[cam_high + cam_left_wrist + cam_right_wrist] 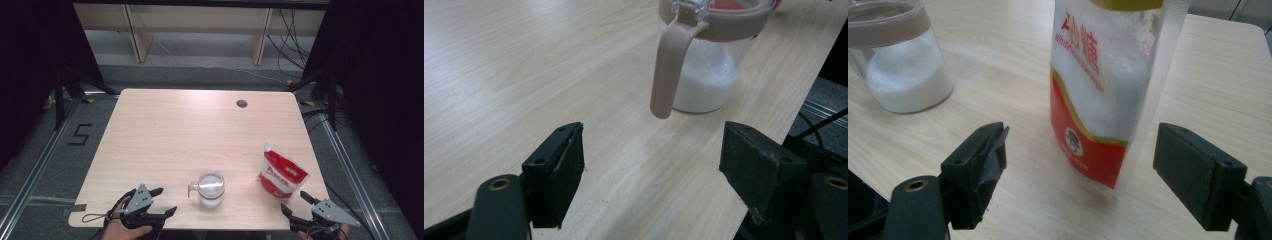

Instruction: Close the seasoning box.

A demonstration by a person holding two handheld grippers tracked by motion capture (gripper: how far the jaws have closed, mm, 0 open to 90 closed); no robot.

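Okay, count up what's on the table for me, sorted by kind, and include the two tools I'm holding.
Clear jar of white powder with a brown lid and handle: 1
Red and white sugar bag, standing upright: 1
Handheld tools, both with jaws open and nothing between them: 2, the left tool and the right tool
Total: 4

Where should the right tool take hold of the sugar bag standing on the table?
Probably its flat body above the red band, coming in level from the table's near edge. The sugar bag stands upright, narrow side toward the open right tool, so the jaws already straddle it. Gripping high likely keeps the soft pouch from folding.
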